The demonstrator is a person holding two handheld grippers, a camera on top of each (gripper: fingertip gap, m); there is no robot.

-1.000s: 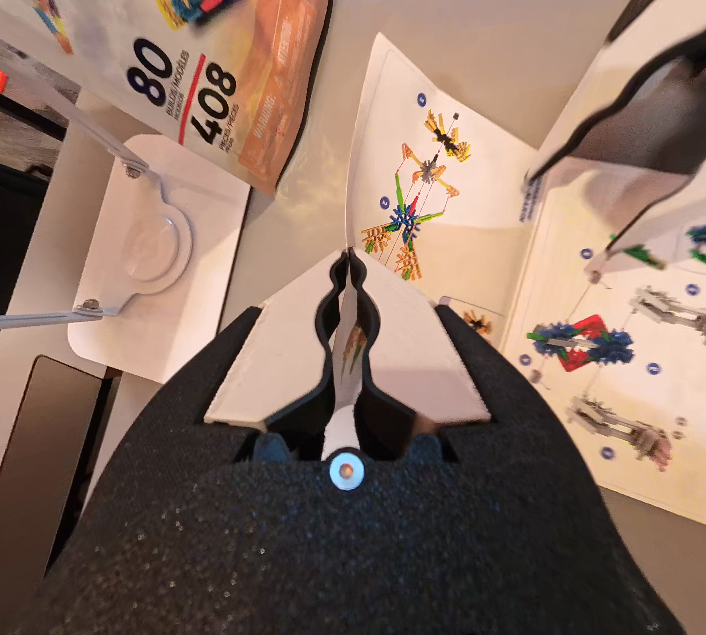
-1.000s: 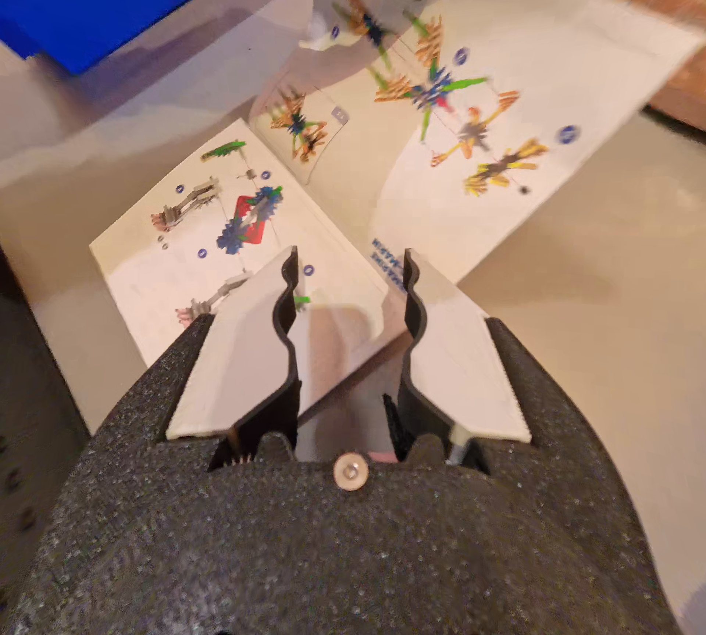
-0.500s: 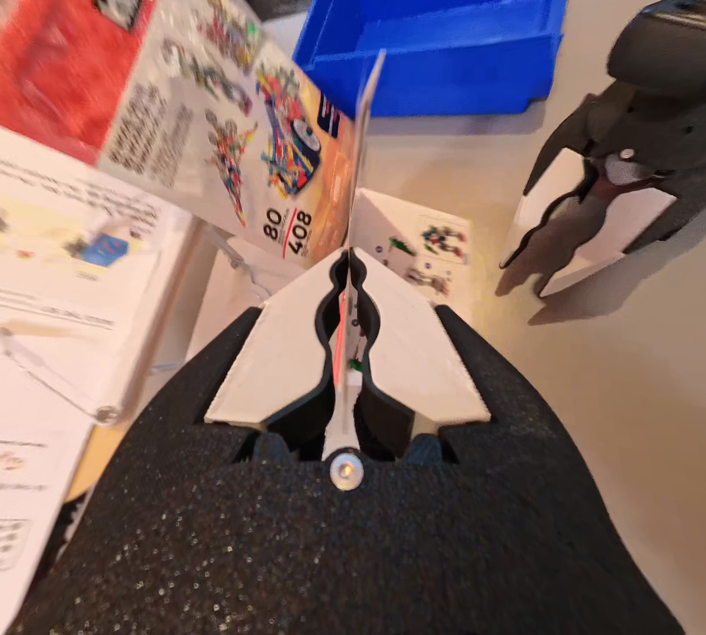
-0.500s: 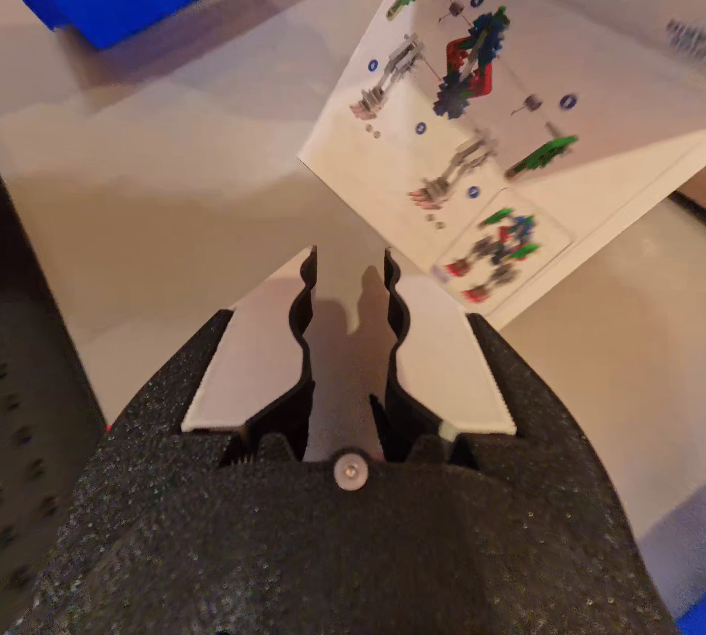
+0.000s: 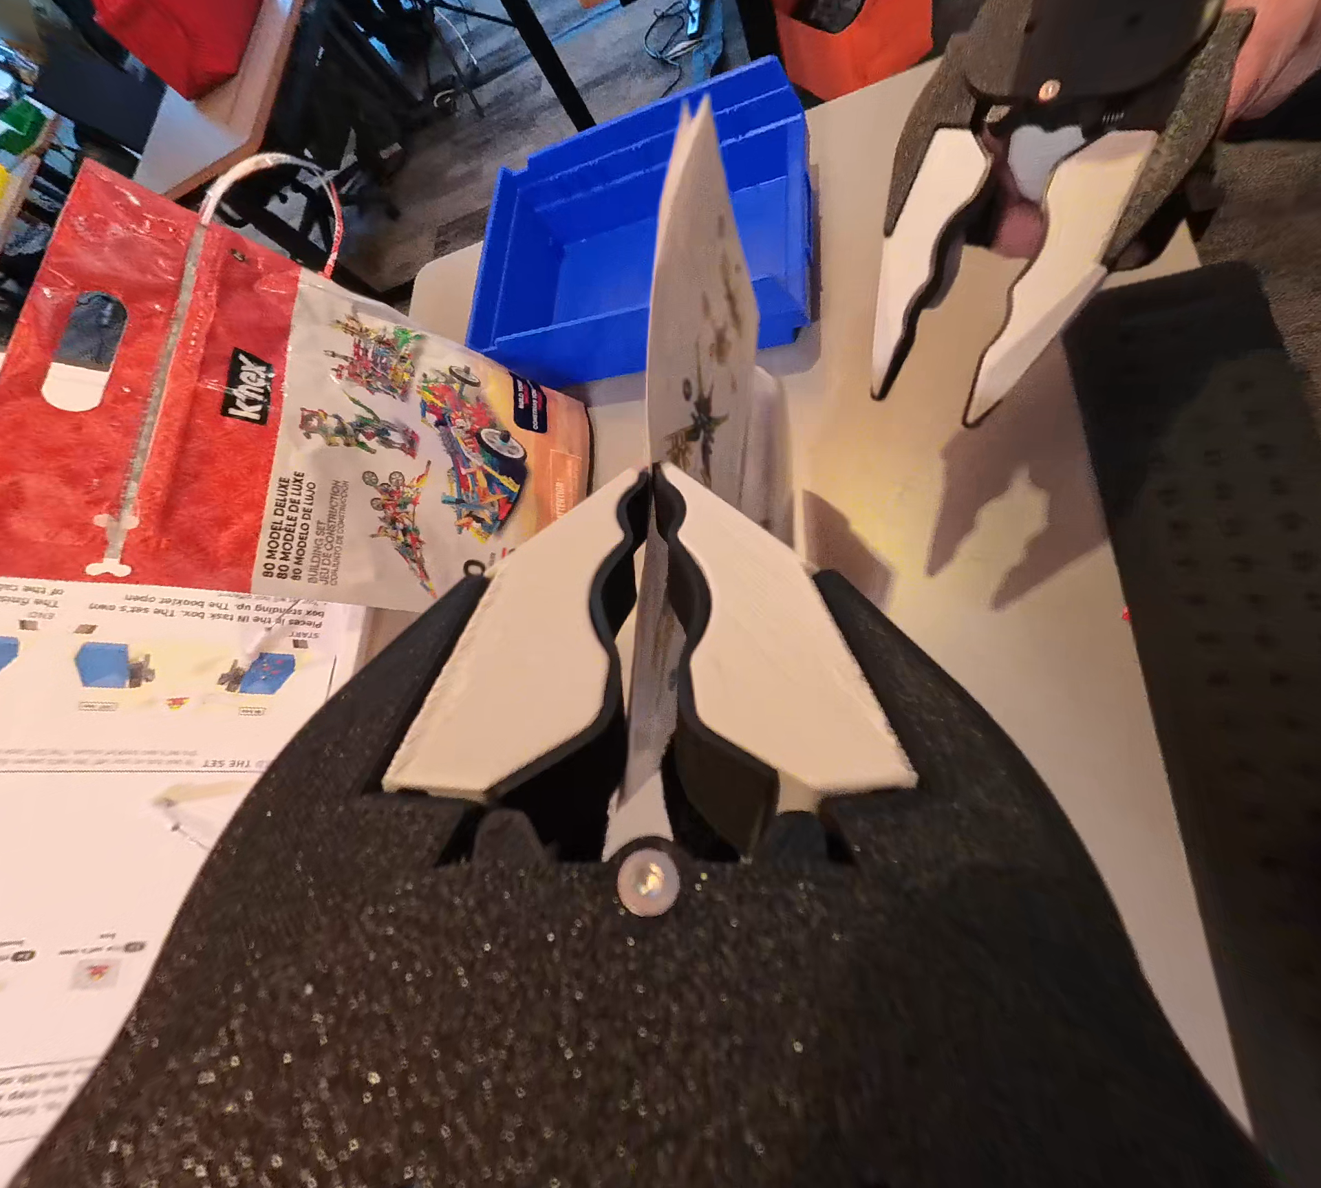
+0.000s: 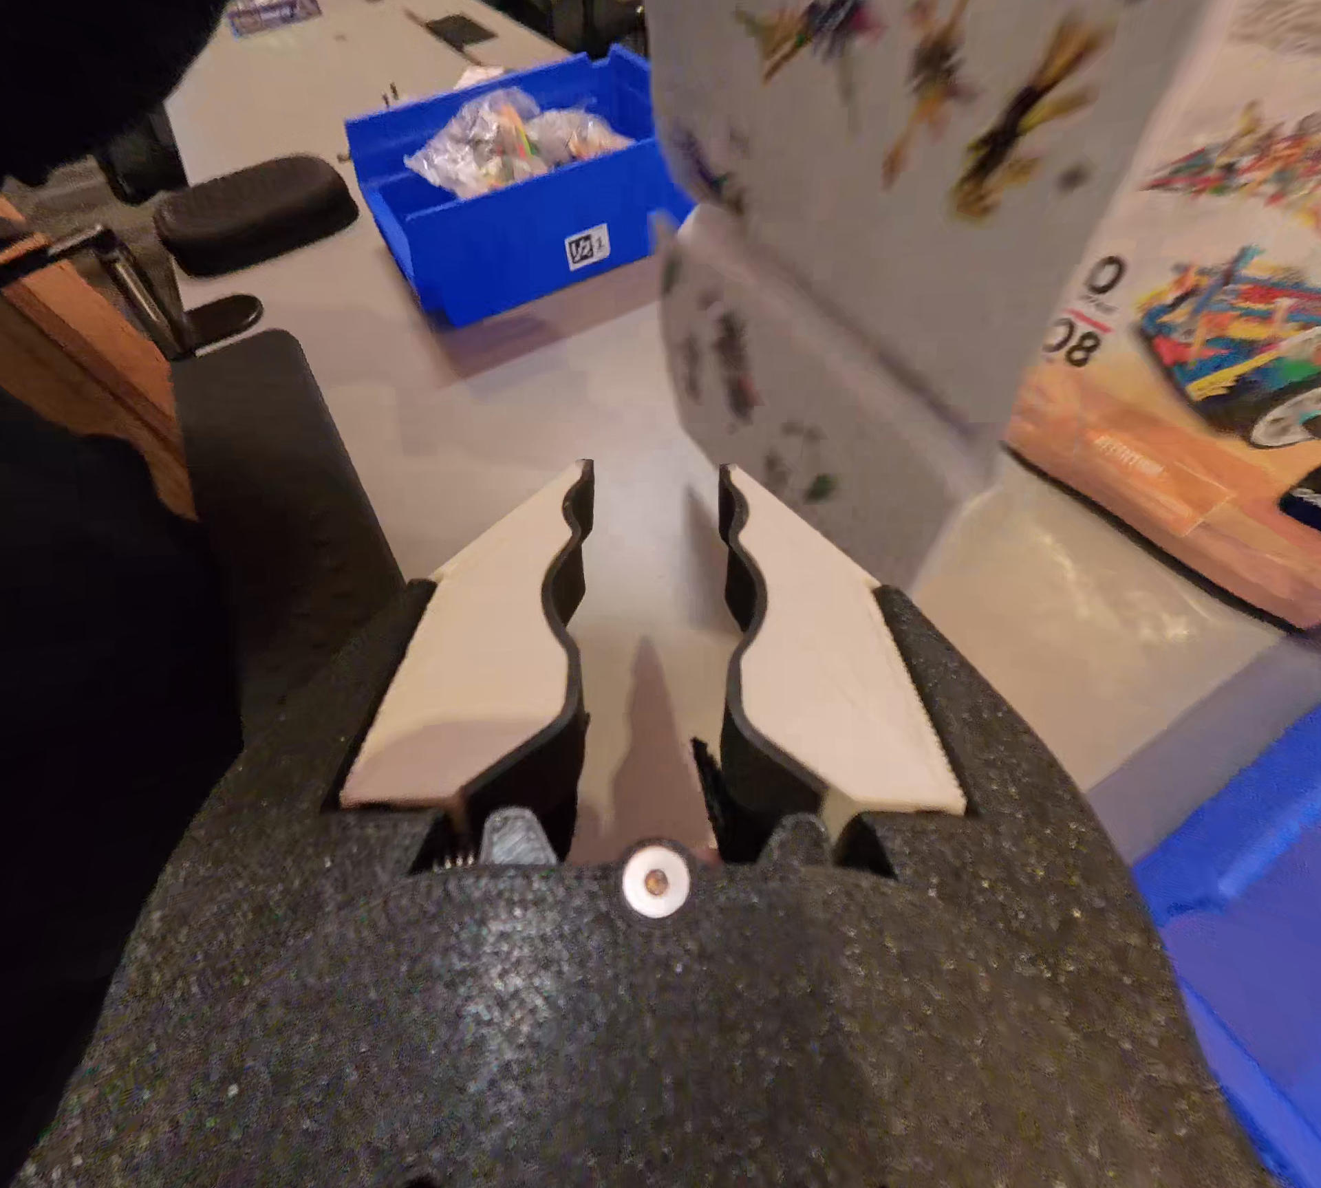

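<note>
While booklet (image 5: 704,325) hangs pinched, grey table (image 6: 500,410) bears blue bin (image 6: 529,210).

- Your left gripper (image 5: 652,475) is clamped on the instruction booklet (image 5: 704,325): white pages w/ colourful model diagrams, held edge-on & upright above the table
- Your right gripper (image 6: 654,467) has jaws apart, empty, just beside the booklet
</note>
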